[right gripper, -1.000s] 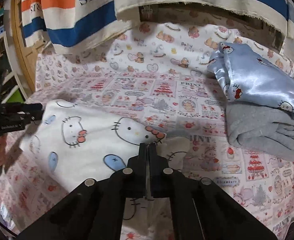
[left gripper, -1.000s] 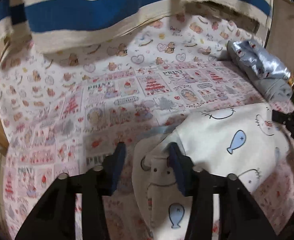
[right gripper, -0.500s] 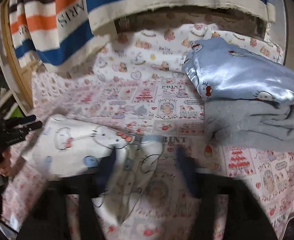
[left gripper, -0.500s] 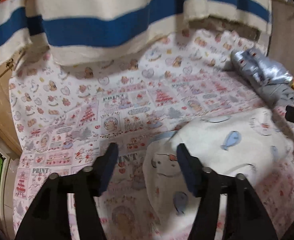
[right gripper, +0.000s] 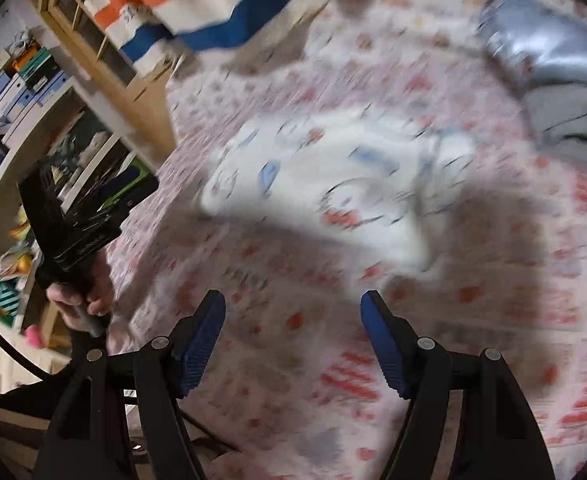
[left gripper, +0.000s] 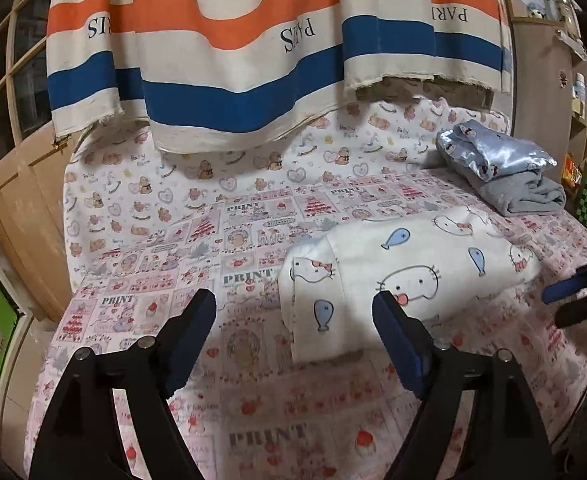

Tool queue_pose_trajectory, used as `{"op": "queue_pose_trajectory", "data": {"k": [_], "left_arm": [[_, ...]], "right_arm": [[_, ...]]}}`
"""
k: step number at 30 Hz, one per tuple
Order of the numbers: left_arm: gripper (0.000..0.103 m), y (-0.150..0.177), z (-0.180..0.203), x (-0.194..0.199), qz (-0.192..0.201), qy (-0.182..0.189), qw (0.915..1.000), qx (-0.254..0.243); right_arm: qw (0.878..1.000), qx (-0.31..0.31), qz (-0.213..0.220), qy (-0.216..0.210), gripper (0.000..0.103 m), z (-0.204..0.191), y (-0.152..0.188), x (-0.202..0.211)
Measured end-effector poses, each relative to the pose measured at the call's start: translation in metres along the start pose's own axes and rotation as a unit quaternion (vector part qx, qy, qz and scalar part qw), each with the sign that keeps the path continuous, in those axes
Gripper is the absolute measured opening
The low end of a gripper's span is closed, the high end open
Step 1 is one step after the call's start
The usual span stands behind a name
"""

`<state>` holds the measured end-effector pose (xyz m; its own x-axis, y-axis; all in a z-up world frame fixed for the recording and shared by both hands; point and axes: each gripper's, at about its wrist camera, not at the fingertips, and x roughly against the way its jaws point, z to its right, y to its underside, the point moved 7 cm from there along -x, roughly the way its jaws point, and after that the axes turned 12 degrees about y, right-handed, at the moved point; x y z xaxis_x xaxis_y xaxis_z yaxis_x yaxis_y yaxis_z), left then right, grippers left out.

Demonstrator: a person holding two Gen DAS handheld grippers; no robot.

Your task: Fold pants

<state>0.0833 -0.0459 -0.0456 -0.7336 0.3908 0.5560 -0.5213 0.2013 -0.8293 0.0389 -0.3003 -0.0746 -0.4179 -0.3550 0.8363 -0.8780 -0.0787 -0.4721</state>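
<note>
The white pants [left gripper: 409,272] with cat faces and blue fish lie folded in a compact bundle on the patterned bed sheet [left gripper: 213,248]. My left gripper [left gripper: 293,320] is open and empty, held above the sheet just in front of the bundle's left end. My right gripper [right gripper: 293,320] is open and empty, back from the pants [right gripper: 333,188], which are blurred in the right wrist view. The right gripper's blue fingertips [left gripper: 573,286] show at the right edge of the left wrist view. The left gripper [right gripper: 81,216] shows at the left of the right wrist view.
A folded blue satin garment [left gripper: 493,156] lies on a folded grey one [left gripper: 521,196] at the far right of the bed. A striped cloth [left gripper: 253,52] hangs over the back. A wooden door [left gripper: 13,152] stands left; shelves [right gripper: 33,92] stand beyond the bed's edge.
My right gripper has opened, let go of the pants and pulled back, swinging left. My left gripper has opened wider and drawn back and up. The pants lie folded on the sheet.
</note>
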Motion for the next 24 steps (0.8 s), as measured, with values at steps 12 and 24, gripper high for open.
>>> {"op": "queue_pose_trajectory", "data": {"k": [12,24], "left_arm": [[0.079,0.022,-0.012,-0.001,-0.019,-0.005,0.9996,0.018],[0.079,0.040,0.033,-0.017,-0.095,0.240,0.9553,0.144]], "right_arm": [[0.998,-0.025,0.002,0.061,0.072,-0.003,-0.033,-0.042],[0.976,-0.203,0.079,-0.005,0.077,0.042,-0.049,-0.037]]}}
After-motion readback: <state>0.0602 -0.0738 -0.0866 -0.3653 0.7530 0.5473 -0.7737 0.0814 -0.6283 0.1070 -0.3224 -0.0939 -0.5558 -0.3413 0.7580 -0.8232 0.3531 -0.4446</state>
